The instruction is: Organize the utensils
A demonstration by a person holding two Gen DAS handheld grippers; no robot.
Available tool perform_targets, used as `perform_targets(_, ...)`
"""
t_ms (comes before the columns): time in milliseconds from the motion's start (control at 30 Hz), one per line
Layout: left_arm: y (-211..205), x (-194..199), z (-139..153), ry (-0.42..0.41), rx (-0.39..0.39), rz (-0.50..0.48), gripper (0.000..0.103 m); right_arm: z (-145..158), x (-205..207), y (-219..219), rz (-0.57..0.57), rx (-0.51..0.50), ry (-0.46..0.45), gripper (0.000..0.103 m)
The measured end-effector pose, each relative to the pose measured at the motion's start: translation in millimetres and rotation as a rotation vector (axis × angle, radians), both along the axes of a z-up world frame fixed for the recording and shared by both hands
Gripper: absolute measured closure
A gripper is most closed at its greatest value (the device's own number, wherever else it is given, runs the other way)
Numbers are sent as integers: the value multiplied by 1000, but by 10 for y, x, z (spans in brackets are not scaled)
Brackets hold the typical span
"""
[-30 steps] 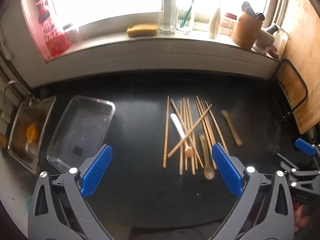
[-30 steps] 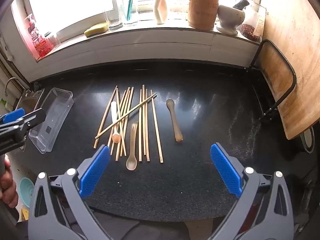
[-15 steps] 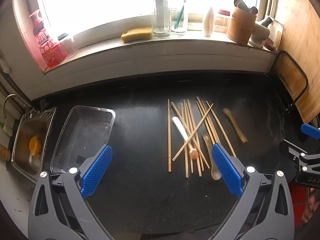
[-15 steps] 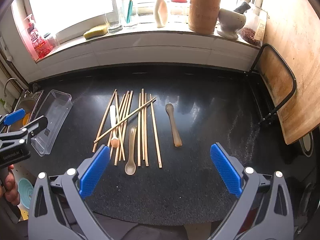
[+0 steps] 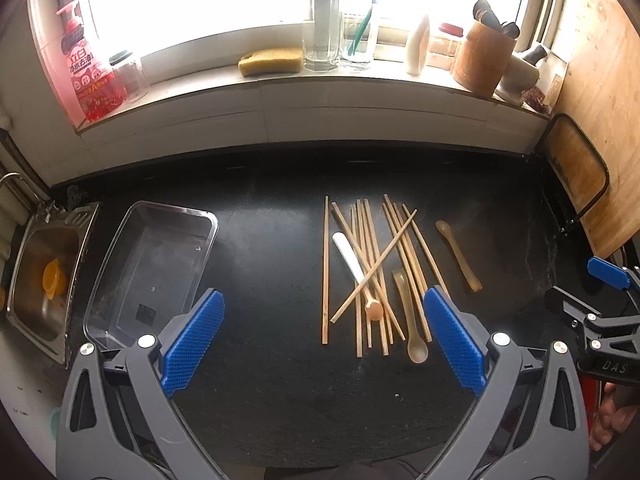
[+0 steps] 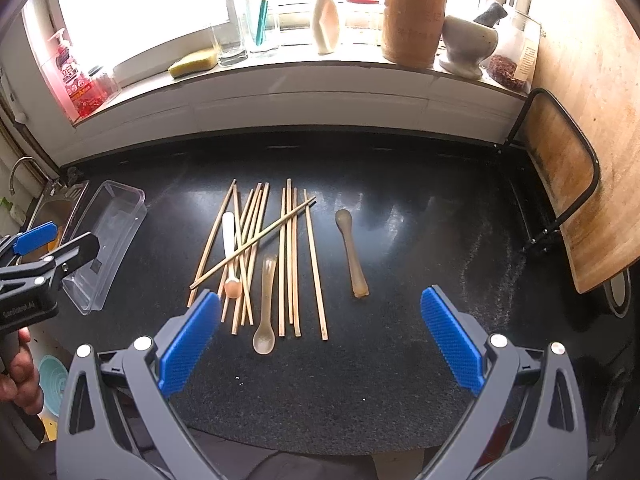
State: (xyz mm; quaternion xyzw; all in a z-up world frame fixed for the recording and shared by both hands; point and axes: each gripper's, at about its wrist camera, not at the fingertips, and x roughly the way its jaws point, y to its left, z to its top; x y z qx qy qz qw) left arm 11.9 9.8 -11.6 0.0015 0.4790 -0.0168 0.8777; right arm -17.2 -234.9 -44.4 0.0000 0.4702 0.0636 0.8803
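- My left gripper (image 5: 322,336) has its fingers wide apart and holds nothing.
- My right gripper (image 6: 320,334) is also spread wide, empty.
- The chopsticks (image 5: 366,268) lie in a loose pile at the frame centre, with spoons (image 5: 412,320) among them.
- The tray (image 5: 120,280) sits at the left, apart from the pile.

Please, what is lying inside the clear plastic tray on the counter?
The clear plastic tray holds no utensil; only a small dark label shows on its bottom. Its near corner is hidden behind the left gripper. All chopsticks lie on the counter beside it.
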Motion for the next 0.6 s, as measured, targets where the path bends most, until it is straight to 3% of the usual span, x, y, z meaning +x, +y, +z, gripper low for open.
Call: perform_targets(600,-17,54,-49,26,-19,-1,5,-21,16,-21,-5,2,6,5)
